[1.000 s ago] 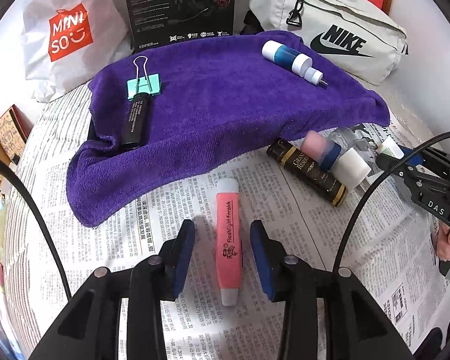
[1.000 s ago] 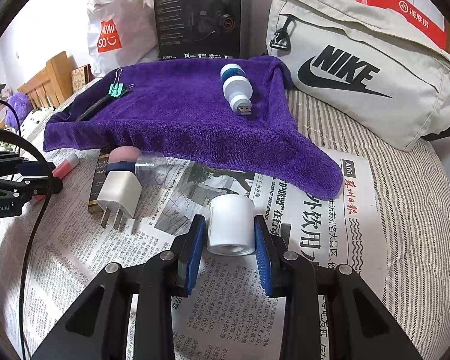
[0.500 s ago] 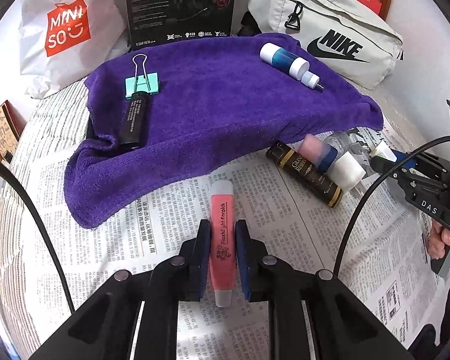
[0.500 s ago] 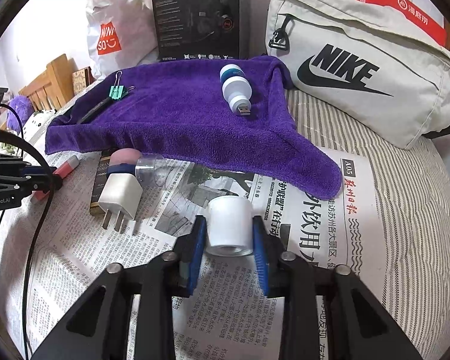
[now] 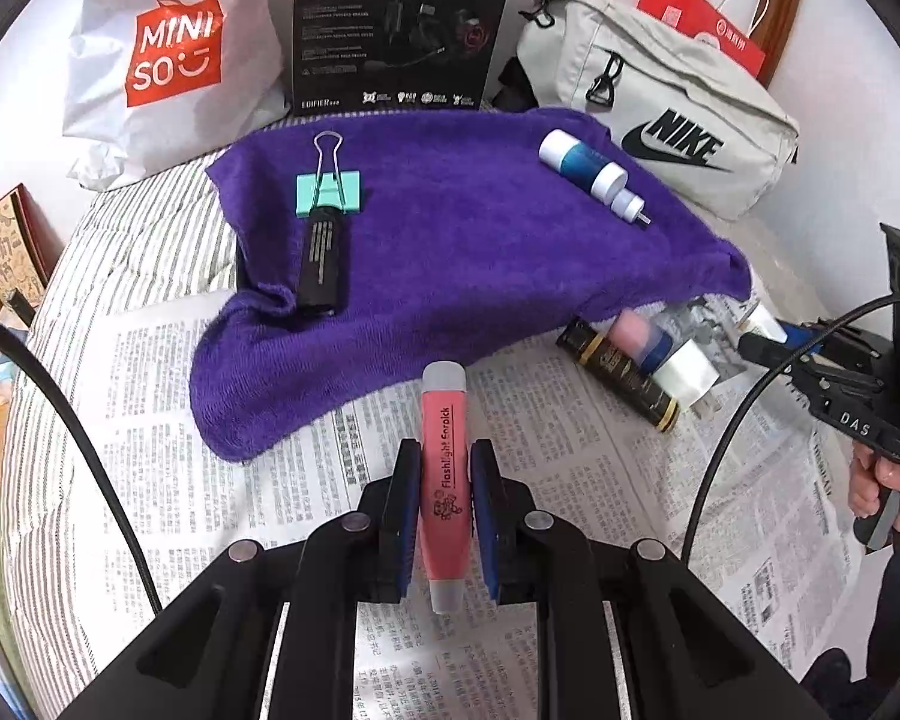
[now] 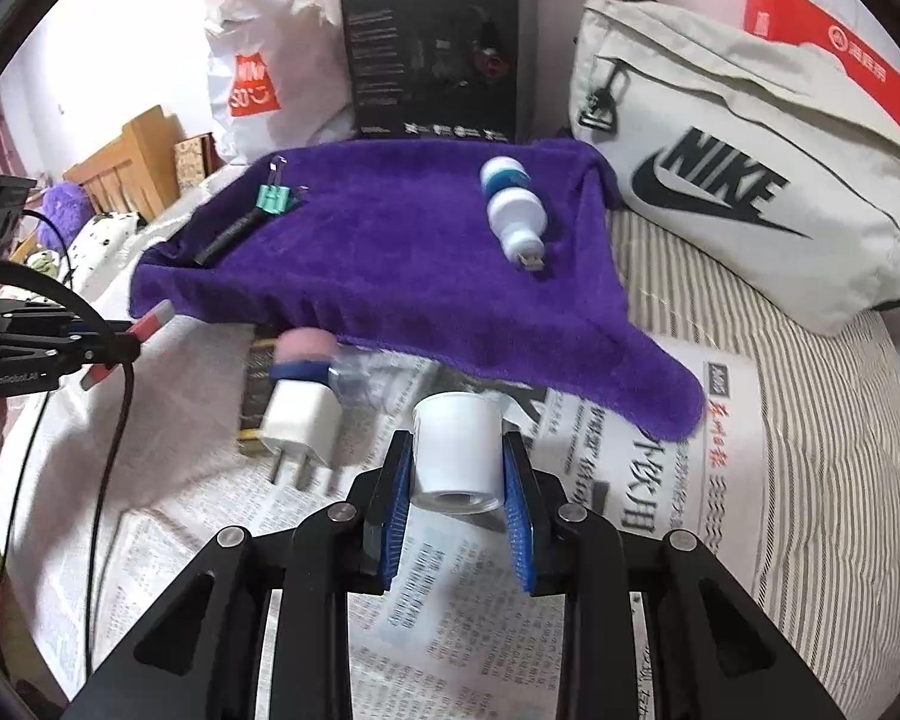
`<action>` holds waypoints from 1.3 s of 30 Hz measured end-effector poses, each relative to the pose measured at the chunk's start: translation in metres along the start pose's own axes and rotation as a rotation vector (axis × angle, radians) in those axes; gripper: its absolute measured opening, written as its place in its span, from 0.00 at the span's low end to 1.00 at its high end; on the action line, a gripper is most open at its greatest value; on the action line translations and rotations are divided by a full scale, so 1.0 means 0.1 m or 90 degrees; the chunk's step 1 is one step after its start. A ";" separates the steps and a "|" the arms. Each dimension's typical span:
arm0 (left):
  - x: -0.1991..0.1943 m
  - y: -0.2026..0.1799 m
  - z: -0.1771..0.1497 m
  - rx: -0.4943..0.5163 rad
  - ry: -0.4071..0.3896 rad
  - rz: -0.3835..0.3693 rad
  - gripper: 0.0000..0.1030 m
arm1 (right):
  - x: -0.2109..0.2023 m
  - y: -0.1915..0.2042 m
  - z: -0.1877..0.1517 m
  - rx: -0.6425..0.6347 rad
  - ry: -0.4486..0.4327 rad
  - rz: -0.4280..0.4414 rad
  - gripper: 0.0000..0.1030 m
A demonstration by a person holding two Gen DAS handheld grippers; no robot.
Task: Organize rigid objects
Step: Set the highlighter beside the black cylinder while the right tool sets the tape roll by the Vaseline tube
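Note:
My left gripper (image 5: 444, 468) is shut on a pink tube (image 5: 445, 468) and holds it above the newspaper, short of the purple towel (image 5: 462, 252). My right gripper (image 6: 456, 456) is shut on a white cylinder (image 6: 457, 450), lifted off the paper; it also shows at the right of the left wrist view (image 5: 768, 330). On the towel lie a green binder clip (image 5: 329, 192), a black stick (image 5: 321, 264) and a blue-white bottle (image 5: 591, 171). The left gripper with the pink tube shows at the left of the right wrist view (image 6: 144, 324).
On the newspaper (image 5: 570, 450) by the towel's right end lie a black-gold tube (image 5: 618, 372), a pink-blue item (image 5: 639, 336) and a white plug (image 6: 300, 420). Behind stand a Miniso bag (image 5: 168, 60), a black box (image 5: 402, 24) and a Nike bag (image 5: 678, 120).
My left gripper shut on the pink tube and raised it toward the towel. My right gripper lifted the white cylinder off the newspaper and moved forward.

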State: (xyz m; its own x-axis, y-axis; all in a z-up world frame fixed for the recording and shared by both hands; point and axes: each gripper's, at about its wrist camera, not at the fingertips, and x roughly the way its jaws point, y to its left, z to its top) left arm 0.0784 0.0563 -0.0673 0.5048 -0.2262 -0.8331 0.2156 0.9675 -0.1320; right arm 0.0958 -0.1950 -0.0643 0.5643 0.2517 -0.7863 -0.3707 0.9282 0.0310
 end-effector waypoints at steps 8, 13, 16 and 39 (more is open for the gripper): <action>-0.05 -0.01 0.16 0.014 -0.007 -0.002 0.16 | 0.01 0.03 0.17 0.000 -0.010 0.028 0.28; -0.05 0.01 0.32 0.028 -0.011 -0.009 0.16 | 0.02 0.01 0.29 -0.006 -0.015 0.026 0.28; -0.04 0.02 0.44 0.036 -0.015 -0.009 0.16 | 0.02 -0.04 0.36 -0.004 -0.021 0.031 0.28; 0.52 0.23 1.03 0.026 0.010 -0.012 0.16 | 0.81 -0.27 0.88 0.001 0.065 0.020 0.28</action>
State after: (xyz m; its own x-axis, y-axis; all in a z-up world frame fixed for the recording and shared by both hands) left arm 0.1952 0.0551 -0.0583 0.4872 -0.2417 -0.8392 0.2581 0.9579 -0.1260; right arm 0.2168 -0.1753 -0.0747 0.4747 0.2513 -0.8435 -0.3853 0.9210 0.0576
